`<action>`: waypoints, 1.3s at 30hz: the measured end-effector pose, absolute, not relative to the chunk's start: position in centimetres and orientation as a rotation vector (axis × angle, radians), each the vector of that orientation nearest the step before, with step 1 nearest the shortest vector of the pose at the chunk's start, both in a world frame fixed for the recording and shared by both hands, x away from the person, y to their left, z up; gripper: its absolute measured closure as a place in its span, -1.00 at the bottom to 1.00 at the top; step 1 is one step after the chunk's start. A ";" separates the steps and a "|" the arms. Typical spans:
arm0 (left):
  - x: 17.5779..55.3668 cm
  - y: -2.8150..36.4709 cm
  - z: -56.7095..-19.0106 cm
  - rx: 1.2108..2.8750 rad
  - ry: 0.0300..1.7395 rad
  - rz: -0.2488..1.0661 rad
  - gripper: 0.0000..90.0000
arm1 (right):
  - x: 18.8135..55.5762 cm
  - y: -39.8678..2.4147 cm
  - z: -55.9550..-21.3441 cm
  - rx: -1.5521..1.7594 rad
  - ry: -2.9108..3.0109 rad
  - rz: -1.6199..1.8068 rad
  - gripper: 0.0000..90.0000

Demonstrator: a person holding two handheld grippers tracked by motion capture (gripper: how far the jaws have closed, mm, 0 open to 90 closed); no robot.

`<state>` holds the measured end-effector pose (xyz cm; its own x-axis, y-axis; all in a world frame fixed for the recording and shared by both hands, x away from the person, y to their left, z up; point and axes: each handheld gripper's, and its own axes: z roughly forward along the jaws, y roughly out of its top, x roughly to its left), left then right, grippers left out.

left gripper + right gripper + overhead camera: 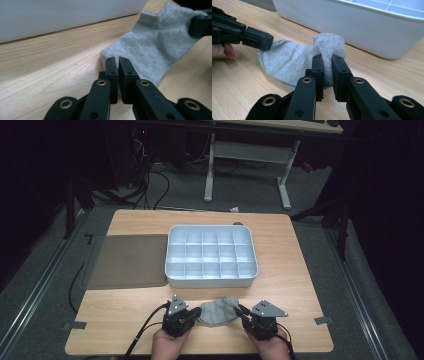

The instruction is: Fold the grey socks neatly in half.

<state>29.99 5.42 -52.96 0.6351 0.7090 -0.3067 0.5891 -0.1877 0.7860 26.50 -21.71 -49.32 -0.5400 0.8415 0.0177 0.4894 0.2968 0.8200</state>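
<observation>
the high view shows a grey sock (pixel 216 312) lying near the counter's (pixel 280 270) front edge, just in front of the white divided tray (pixel 211 279), stretched between the two grippers. the left gripper (pixel 198 312) meets the sock's left end and the right gripper (pixel 241 311) its right end, each held in a hand (pixel 166 345) coming in over the front edge.

in the right gripper view the jaws stand narrow and pinch a bunched fold of the sock, the cloth bulging above the fingertips (pixel 318 65), so that end is held. in the left gripper view the jaws are nearly together at the sock's edge; a thin lip of cloth seems to sit between them, but the hold looks slight, right at the hem.

the step in hand looks like folding or rolling the sock before it goes into a tray compartment. to do it well, the left gripper probably needs a deeper bite, past the hem, so the cloth does not slip out when lifted. the right gripper should keep its pinch steady, and both ends should rise together so the sock stays taut and clears the tray's front wall rather than dragging against it.

a dark mat (pixel 129 261) lies at the counter's left, beside the tray.
</observation>
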 end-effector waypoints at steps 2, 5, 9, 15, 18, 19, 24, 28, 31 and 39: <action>30.0 5.5 -53.0 1.853 1.030 0.130 0.92 | 26.5 -21.3 -49.2 1.175 2.153 1.120 0.81; 29.9 5.5 -53.1 1.838 1.030 0.112 0.92 | 26.4 -20.5 -49.0 1.136 2.167 1.097 0.81; 29.9 5.6 -53.2 1.824 1.031 0.093 0.92 | 26.4 -19.1 -48.9 1.081 2.191 1.071 0.80; 29.9 5.7 -53.3 1.819 1.030 0.072 0.92 | 26.8 -16.8 -49.3 1.027 2.251 1.053 0.80; 30.0 5.7 -53.4 1.827 1.034 0.058 0.91 | 27.0 -16.0 -49.7 1.014 2.274 1.059 0.79; 30.1 5.7 -53.4 1.831 1.036 0.049 0.91 | 27.0 -15.8 -49.8 1.017 2.282 1.062 0.79; 30.2 5.7 -53.5 1.839 1.045 0.042 0.91 | 27.0 -15.1 -50.3 1.017 2.299 1.090 0.78; 30.2 5.6 -53.5 1.839 1.045 0.041 0.90 | 27.0 -14.9 -50.4 1.014 2.312 1.120 0.67; 30.2 5.6 -53.5 1.838 1.045 0.042 0.90 | 26.8 -15.3 -49.6 1.034 2.289 1.185 0.53; 30.2 5.8 -53.5 1.824 1.047 0.031 0.79 | 26.8 -17.9 -47.7 1.102 2.152 1.252 0.70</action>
<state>30.18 5.82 -53.50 0.6261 0.6635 -0.4095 0.6382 -0.1343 0.7581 26.83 -17.94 -47.65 -0.6005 0.7989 0.0348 0.4251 0.2821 0.8601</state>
